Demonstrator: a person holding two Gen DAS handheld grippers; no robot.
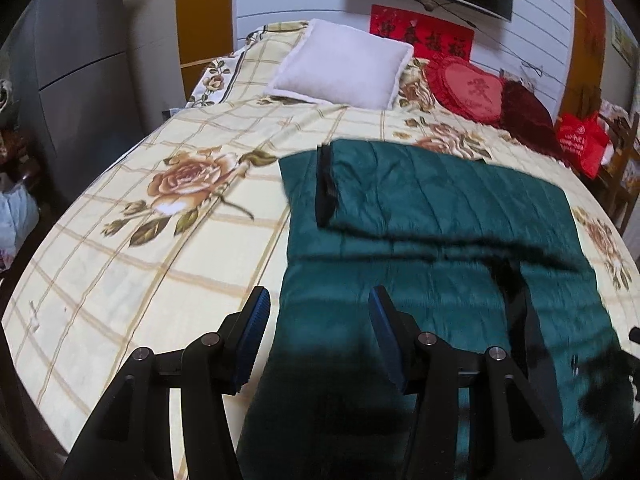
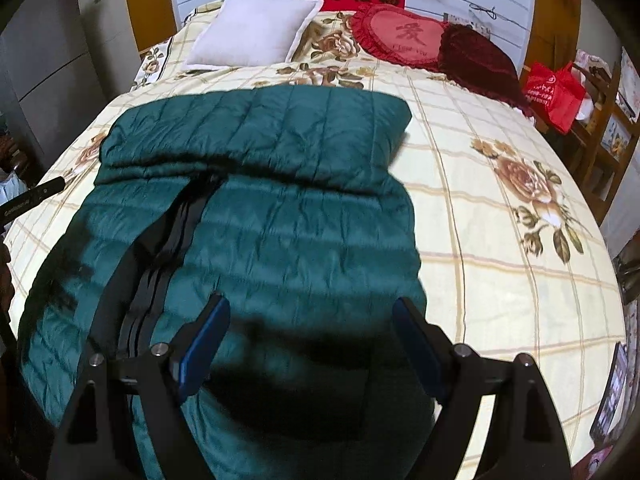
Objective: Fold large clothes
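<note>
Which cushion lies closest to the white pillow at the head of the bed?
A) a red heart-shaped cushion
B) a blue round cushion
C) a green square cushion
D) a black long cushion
A: the red heart-shaped cushion lies right beside the white pillow on the flowered bed cover.

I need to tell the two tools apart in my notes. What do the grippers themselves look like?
They look alike. The left gripper and right gripper each have black angular linkage arms with silver round pivot pins and two blue ribbed pads. No sleeves or hands show.
</note>
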